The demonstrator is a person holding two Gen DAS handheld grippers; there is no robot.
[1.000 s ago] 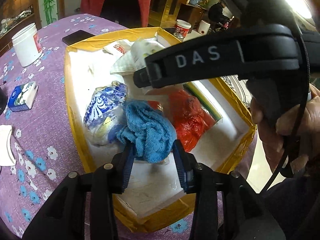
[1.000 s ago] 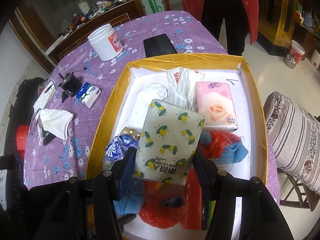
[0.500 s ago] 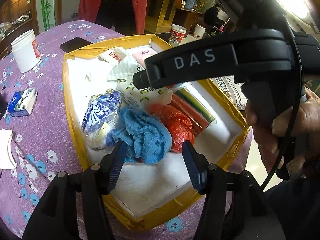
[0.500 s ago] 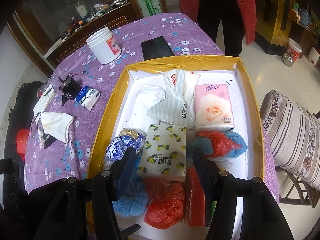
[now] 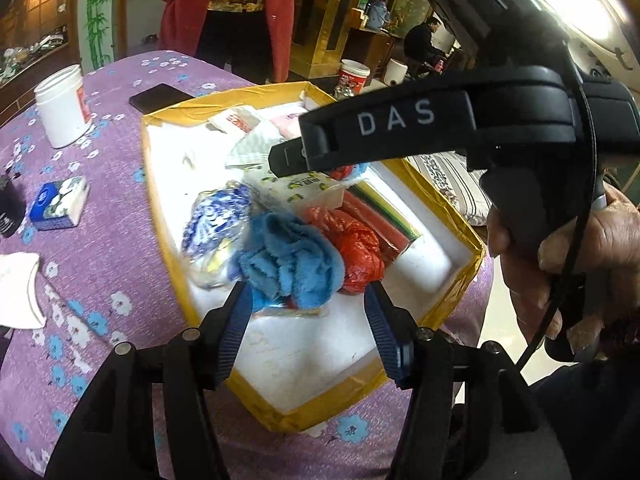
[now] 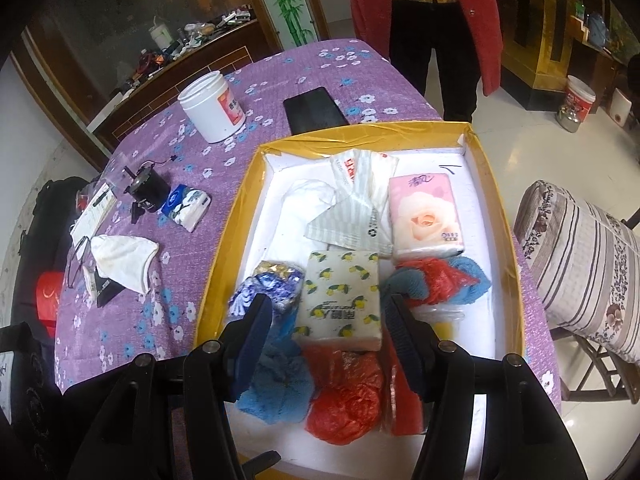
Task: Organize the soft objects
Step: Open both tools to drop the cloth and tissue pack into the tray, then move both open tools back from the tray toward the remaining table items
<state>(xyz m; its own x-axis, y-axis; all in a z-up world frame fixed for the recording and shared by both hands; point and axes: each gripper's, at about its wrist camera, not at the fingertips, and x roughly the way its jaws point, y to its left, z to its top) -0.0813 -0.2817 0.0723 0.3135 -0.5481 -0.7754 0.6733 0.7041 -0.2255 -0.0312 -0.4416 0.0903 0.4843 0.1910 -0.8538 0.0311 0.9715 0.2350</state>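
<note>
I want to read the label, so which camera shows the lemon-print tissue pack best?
The right wrist view: the lemon-print tissue pack lies face up in the box, its whole top unobstructed. The left wrist view shows only one end of it, low-angled and partly hidden behind the other tool's black arm.

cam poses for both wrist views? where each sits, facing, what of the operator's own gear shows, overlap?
Left wrist: sits on the left gripper, angled down over the gold-edged white foam box from its near corner; shows its blue-padded fingers, the right gripper's black body and the person's right hand.
Right wrist: sits on the right gripper, looking down the box toward a bystander in a red coat; shows its own fingers only.
Shared: box, lemon-print tissue pack, blue terry towel, red plastic bag, white plastic jar.
</note>
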